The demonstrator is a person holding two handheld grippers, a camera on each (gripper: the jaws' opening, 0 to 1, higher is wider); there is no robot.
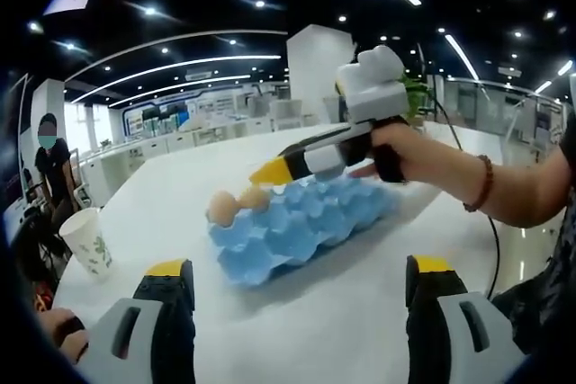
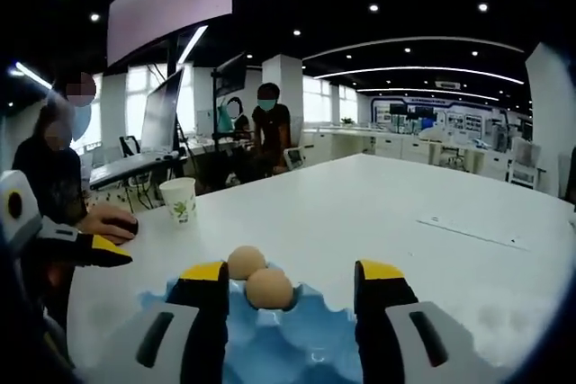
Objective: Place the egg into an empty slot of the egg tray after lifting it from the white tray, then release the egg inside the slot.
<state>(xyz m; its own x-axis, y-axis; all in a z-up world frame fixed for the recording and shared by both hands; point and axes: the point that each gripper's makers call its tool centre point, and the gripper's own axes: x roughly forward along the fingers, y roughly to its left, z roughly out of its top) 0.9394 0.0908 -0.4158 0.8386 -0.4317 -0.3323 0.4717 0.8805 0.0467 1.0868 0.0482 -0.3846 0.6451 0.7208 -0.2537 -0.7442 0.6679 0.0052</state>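
The right tongs [image 2: 291,299] hung spread wide over the egg tray [image 1: 301,227], the nearer egg [image 2: 269,289] seated between them; the left tongs [image 1: 298,296] stood wide, well back.

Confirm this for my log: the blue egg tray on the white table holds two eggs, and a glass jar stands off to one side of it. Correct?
Not quite. The blue egg tray on the white table does hold two eggs, but the thing standing to one side is a paper cup, not a glass jar. The left gripper view shows it.
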